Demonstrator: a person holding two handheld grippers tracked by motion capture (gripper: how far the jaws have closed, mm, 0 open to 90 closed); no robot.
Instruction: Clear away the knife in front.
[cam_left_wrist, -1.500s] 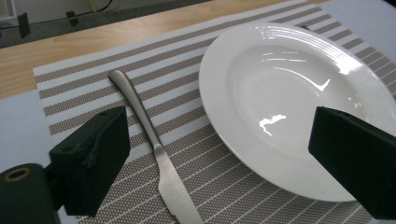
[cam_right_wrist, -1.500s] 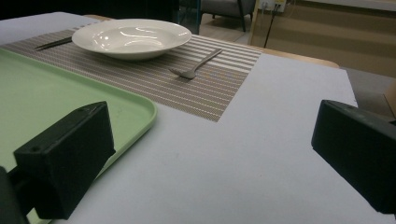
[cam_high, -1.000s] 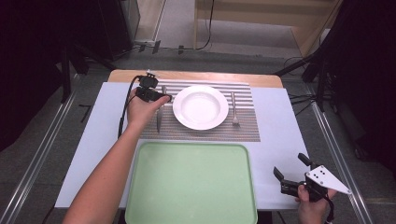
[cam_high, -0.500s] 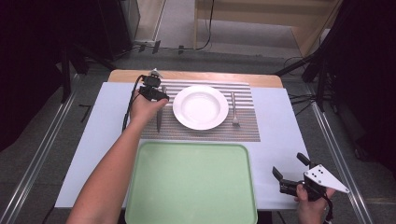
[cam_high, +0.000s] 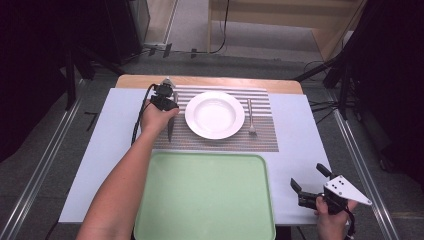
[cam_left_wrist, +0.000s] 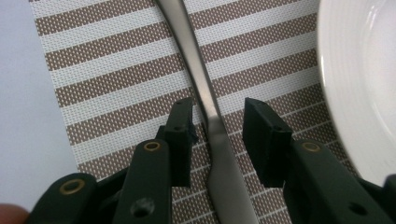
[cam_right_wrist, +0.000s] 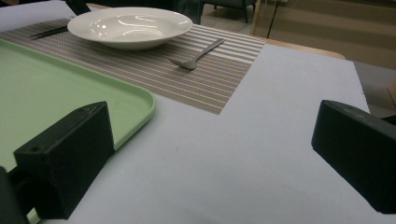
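Between the two black pads of the left gripper (cam_left_wrist: 217, 135) lay a knife (cam_left_wrist: 205, 100), a slim piece of dull polished steel, narrow at the handle and flaring into a broader blade nearer the camera. The jaws had just been closing and stood narrow around it, a sliver of gap on either side (no pad yet pressing). Under them ran the brown-and-white striped placemat (cam_left_wrist: 107, 74); beyond the right-hand jaw curved the white plate (cam_left_wrist: 359, 79). The right gripper (cam_high: 311, 179) was spread wide over bare table beside the green tray (cam_high: 205, 195).
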